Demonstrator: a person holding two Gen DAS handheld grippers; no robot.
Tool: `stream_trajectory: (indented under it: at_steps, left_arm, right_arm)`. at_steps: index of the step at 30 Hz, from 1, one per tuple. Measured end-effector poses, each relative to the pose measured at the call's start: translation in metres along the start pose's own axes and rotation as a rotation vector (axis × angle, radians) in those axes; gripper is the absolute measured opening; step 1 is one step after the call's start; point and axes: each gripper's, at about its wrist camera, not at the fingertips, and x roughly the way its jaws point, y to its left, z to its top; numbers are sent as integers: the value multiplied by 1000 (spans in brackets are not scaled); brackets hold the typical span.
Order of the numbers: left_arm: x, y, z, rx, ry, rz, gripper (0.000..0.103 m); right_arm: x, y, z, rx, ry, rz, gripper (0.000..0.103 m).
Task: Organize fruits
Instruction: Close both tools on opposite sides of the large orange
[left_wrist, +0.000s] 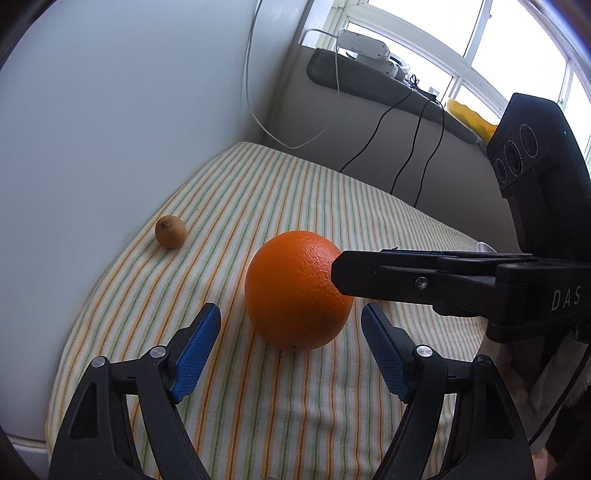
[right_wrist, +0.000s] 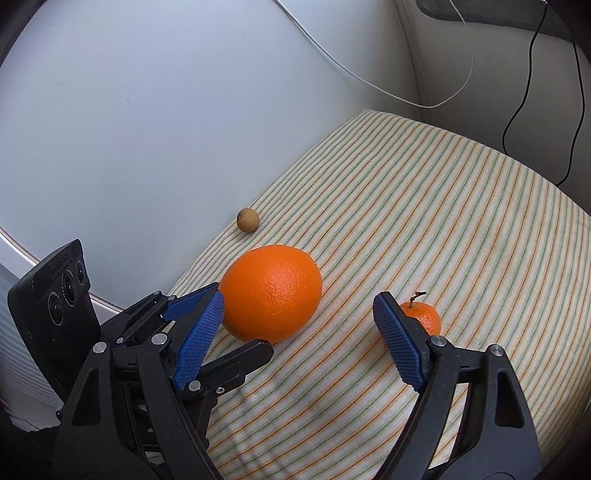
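Just beyond the spread left hand-held gripper (left_wrist: 290, 325), orange (left_wrist: 295, 291) on striped cloth (left_wrist: 295, 192), unclamped

left hand-held gripper (left_wrist: 290, 319): jaws spread | right hand-held gripper (right_wrist: 299, 310): jaws spread

Both hand-held tools were built of matte black plastic, their linkage arms pinned with round silver rivets and cut through with triangular openings. The left gripper (left_wrist: 290, 314) and the right gripper (right_wrist: 299, 302) each carried fingers (left_wrist: 195, 349) faced with blue pads of fine knurled texture. Seen from the left wrist, the right tool showed a small silver screw on its finger, white letters "DAS" on its body, and a black camera block with three round lenses and a tiny green light.
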Motion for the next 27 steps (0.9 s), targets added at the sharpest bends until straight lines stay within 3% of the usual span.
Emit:
stream_trajectory:
  at_steps: [13,19,27]
  left_arm:
    - [2,6,4,-20,20,-57,76]
    - [5,6,2,-17,32,-60,63]
    - [6,4,5,-13,25,-52,63]
  right_arm:
    - [24,2,4,29,46,61,85]
    - [35,2,6,35,62,91,85]
    - [44,9,3,26,67,119,74]
